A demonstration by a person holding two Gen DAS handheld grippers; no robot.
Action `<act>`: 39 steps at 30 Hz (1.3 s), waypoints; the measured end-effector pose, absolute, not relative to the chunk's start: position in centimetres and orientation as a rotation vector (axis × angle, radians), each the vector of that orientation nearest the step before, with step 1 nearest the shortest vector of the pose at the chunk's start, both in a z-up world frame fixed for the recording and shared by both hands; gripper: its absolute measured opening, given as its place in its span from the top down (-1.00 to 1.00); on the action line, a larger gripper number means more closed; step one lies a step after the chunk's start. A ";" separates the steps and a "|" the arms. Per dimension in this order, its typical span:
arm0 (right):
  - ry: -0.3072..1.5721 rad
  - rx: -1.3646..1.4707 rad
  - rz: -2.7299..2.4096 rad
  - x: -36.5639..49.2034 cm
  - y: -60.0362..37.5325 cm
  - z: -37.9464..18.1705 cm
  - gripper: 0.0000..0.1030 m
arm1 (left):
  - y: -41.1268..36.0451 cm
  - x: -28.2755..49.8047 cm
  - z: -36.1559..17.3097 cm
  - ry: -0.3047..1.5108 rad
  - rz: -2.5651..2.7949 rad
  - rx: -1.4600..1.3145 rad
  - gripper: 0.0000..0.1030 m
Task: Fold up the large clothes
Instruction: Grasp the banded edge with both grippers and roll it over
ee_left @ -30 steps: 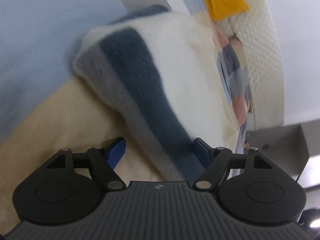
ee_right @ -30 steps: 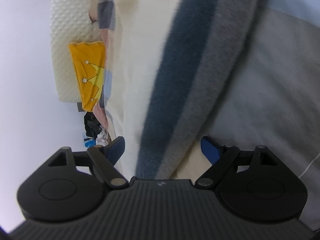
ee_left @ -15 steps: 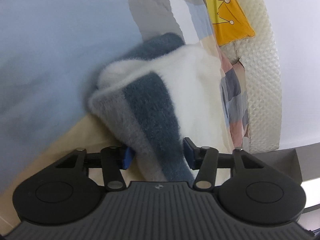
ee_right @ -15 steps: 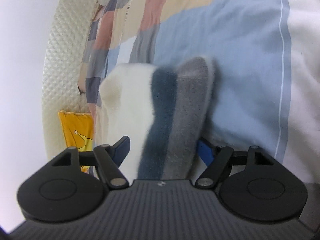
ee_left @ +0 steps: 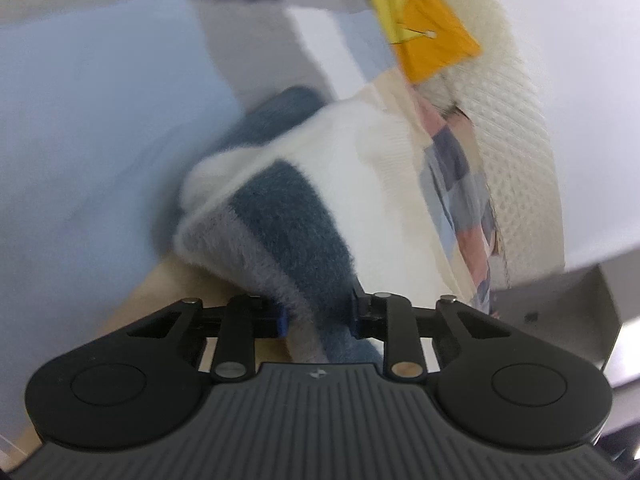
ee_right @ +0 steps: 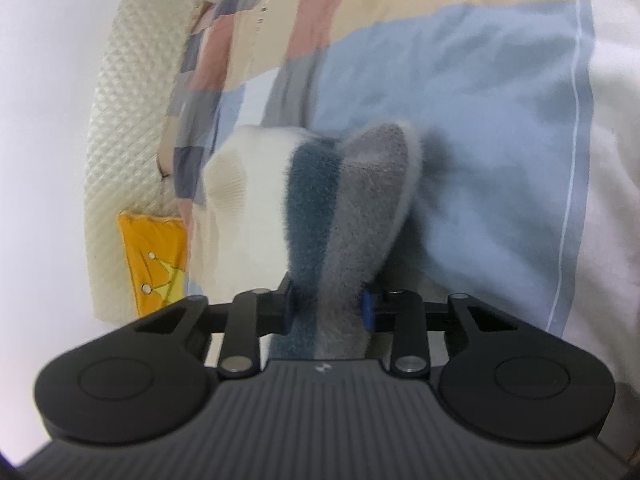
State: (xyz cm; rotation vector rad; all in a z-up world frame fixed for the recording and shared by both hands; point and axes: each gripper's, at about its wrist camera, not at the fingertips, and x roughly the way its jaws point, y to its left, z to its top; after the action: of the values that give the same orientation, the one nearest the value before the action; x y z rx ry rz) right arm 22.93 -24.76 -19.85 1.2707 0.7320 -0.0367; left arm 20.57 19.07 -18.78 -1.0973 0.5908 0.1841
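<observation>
A fluffy sweater (ee_left: 312, 216) with white, dark blue and grey stripes lies bunched on the bedspread. In the left wrist view my left gripper (ee_left: 318, 316) is closing, and its blue pads press a thick fold of the sweater between them. From the right wrist view the same sweater (ee_right: 340, 208) rises as a rounded fold. My right gripper (ee_right: 328, 306) is closing too, squeezing the blue and grey stripes. Both grips hide the fabric's lower edge behind the gripper bodies.
A patchwork bedspread (ee_right: 500, 128) in light blue, beige, pink and grey covers the bed. A cream quilted headboard (ee_left: 516, 128) curves along the edge. An orange cushion (ee_left: 424, 28) with a crown print leans against it; the same cushion (ee_right: 154, 256) shows at the left.
Both grippers have closed from wide open onto folds of the sweater. The sweater now stands bunched up off the bedspread, and both views have swung across the bed.
</observation>
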 end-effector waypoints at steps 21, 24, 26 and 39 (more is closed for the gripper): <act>0.707 1.119 0.102 15.1 -28.3 -8.9 0.39 | 14.2 6.9 -7.7 0.487 0.134 -0.956 0.50; 0.711 1.117 0.103 13.1 -29.3 -8.6 0.38 | 13.3 4.0 -7.2 0.487 0.124 -0.946 0.50; 0.714 1.107 0.103 11.8 -29.9 -8.5 0.38 | 12.9 2.5 -7.2 0.481 0.118 -0.940 0.50; 0.734 1.056 -0.001 17.5 -27.5 -7.2 0.27 | 15.2 8.4 -7.8 0.548 0.148 -1.041 0.46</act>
State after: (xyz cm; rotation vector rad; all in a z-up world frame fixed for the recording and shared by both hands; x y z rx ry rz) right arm 17.46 -27.52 -7.18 1.0556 0.7338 -0.0010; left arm 8.39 15.16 -7.76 -1.0414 0.5476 0.1476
